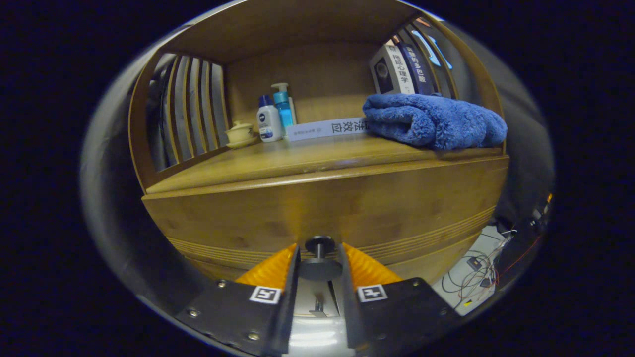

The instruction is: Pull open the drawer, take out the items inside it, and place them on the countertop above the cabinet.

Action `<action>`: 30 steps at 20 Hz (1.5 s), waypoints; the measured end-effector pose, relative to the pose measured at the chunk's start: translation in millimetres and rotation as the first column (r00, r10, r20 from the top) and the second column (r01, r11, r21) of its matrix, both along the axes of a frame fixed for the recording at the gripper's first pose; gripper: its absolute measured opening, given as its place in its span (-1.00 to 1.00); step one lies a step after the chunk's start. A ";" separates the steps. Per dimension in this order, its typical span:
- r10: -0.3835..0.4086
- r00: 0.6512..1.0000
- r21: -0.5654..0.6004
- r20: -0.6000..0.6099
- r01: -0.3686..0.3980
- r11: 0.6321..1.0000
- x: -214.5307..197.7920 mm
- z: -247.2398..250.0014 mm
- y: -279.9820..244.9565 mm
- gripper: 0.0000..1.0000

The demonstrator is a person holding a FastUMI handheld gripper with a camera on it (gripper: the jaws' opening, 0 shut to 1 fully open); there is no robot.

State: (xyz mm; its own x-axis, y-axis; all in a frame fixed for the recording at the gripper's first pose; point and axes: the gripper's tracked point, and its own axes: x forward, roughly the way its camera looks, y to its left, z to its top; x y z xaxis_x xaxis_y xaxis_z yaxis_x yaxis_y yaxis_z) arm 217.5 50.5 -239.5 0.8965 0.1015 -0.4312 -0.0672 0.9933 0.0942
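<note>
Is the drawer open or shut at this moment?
Shut: the drawer front sits flush below the countertop edge, with no gap showing. Its knob sits between the tool fingers; contact unclear.

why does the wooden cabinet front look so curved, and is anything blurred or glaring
Gripper view: fisheye distortion bows the wooden drawer front and countertop edge; the dark round knob between the gripper fingers is sharp; soft sheen on the countertop, no harsh glare; surroundings dim.

Wooden countertop (297,161) bears blue towel (436,121), bottles (270,119), cup (240,133).
</note>
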 end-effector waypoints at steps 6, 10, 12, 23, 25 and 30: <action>0.027 0.999 -0.090 -0.034 -0.030 0.995 -2.3 -3.6 -0.4 -0.33; -0.001 1.000 -0.043 -0.029 0.000 0.999 -1.1 -2.7 -1.0 -0.33; -0.011 0.999 -0.038 -0.030 0.010 0.999 -4.4 -3.1 -0.9 -0.33; -0.078 0.997 0.007 -0.012 0.078 0.997 -60.3 0.4 -13.3 -0.34; -0.088 0.996 0.005 -0.009 0.088 0.996 -73.5 0.9 -14.8 -0.34; -0.113 0.994 -0.015 -0.013 0.113 0.994 -103.3 3.6 -20.6 -0.34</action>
State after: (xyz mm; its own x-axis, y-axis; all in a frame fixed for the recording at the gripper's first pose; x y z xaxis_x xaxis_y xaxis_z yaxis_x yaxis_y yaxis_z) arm 114.2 30.0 -235.9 0.8959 -0.0059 -0.4443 0.0465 0.9957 0.0806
